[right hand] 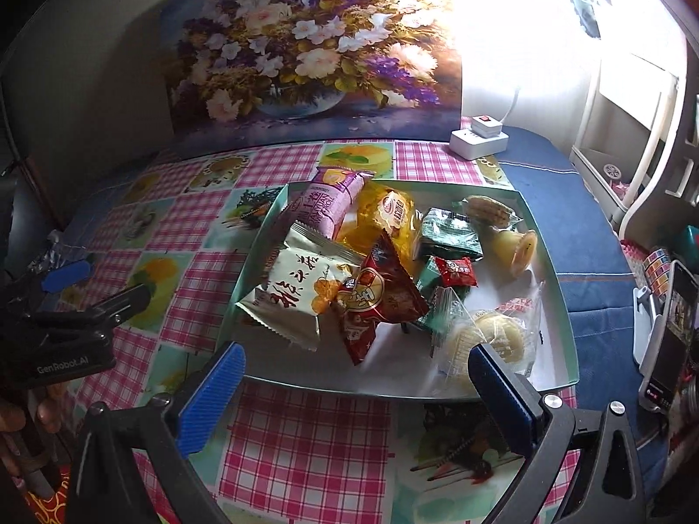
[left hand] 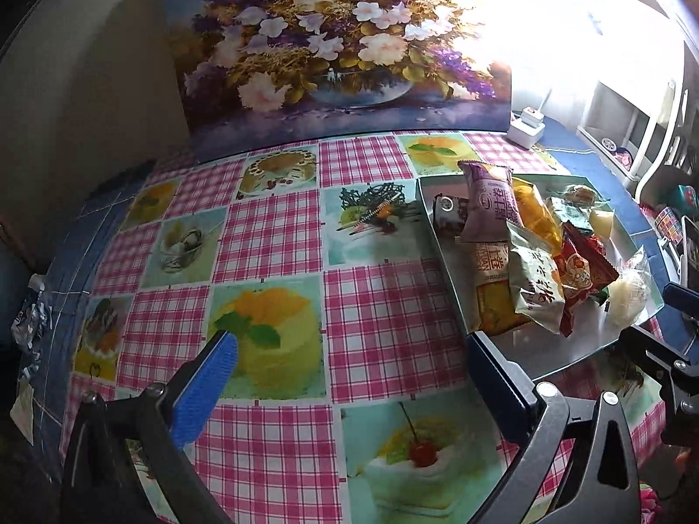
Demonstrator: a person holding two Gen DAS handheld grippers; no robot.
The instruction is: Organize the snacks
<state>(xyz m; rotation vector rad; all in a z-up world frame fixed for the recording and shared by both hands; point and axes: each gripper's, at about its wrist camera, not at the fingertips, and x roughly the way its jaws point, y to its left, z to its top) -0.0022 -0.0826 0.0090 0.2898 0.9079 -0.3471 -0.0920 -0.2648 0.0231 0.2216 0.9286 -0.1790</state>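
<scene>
A shallow teal-rimmed tray on the checked tablecloth holds a heap of snack packets: a purple roll pack, a white chip bag, a red bag, an orange pack, a green pack, a jelly cup and a wrapped pale cake. My right gripper is open and empty, just in front of the tray's near rim. My left gripper is open and empty over the cloth, left of the tray. It also shows at the left in the right wrist view.
A flower painting leans against the wall behind the table. A white power strip sits at the back right. A phone on a stand and a colourful cube stand at the right edge. Crumpled foil lies at the left edge.
</scene>
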